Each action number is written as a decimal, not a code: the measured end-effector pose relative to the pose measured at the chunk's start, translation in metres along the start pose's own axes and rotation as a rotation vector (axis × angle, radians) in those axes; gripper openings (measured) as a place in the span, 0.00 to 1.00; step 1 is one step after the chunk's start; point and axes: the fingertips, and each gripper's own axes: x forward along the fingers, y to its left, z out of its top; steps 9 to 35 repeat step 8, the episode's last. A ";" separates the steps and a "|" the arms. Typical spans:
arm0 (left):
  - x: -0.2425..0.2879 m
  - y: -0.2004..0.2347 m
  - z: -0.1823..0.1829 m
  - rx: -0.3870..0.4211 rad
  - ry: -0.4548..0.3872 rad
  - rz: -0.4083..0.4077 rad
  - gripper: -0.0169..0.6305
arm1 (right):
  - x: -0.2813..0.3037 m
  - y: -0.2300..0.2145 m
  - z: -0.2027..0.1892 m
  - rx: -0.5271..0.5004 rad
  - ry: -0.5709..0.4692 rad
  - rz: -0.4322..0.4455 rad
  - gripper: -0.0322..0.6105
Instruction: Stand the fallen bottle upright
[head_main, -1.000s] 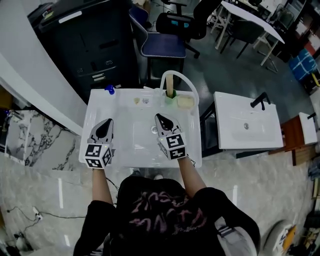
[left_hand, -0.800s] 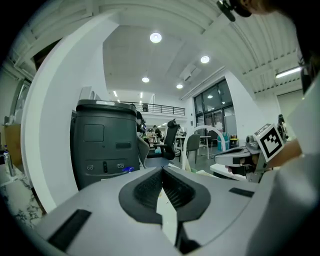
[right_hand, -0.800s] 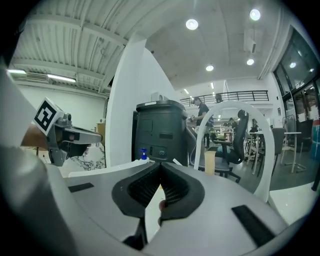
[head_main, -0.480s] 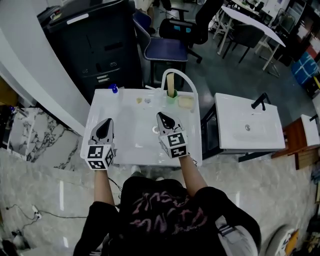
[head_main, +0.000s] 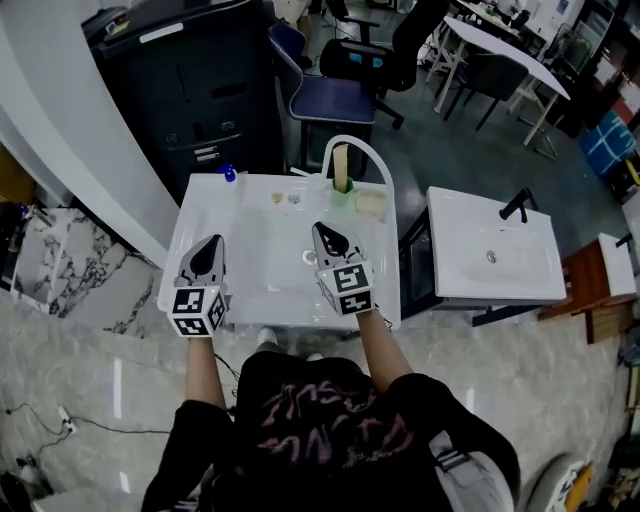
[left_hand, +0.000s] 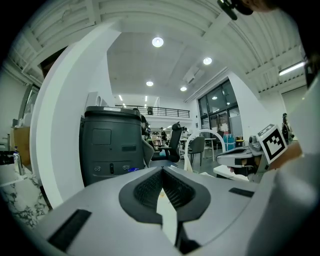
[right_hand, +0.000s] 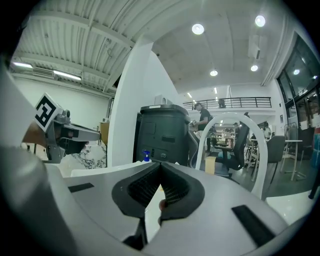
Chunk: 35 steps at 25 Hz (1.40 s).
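A small blue-topped bottle (head_main: 228, 175) sits at the far left corner of the white washbasin (head_main: 185, 225); in the right gripper view its blue top (right_hand: 146, 156) shows above the rim, beside the black cabinet. How it lies I cannot tell. My left gripper (head_main: 208, 250) hovers over the basin's left edge, shut and empty, its tips (left_hand: 162, 170) pressed together. My right gripper (head_main: 327, 239) hangs over the middle of the bowl, also shut with nothing in it (right_hand: 160, 164). Both are well short of the bottle.
A white arched faucet (head_main: 375, 160) rises at the basin's back right, with a green cup (head_main: 341, 193) holding a wooden stick and a pale sponge (head_main: 370, 204) beside it. A black cabinet (head_main: 190, 90) stands behind, a second basin (head_main: 495, 255) to the right.
Both grippers stay shut and have crept only slightly over the basin. The head view has drifted a little.
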 end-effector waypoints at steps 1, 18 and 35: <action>-0.001 0.000 0.000 0.000 -0.001 0.000 0.05 | -0.001 0.000 0.000 0.000 0.000 0.000 0.07; -0.003 -0.001 -0.006 -0.014 0.002 0.001 0.05 | -0.003 0.002 -0.003 0.012 -0.001 -0.005 0.07; -0.003 -0.001 -0.006 -0.014 0.002 0.001 0.05 | -0.003 0.002 -0.003 0.012 -0.001 -0.005 0.07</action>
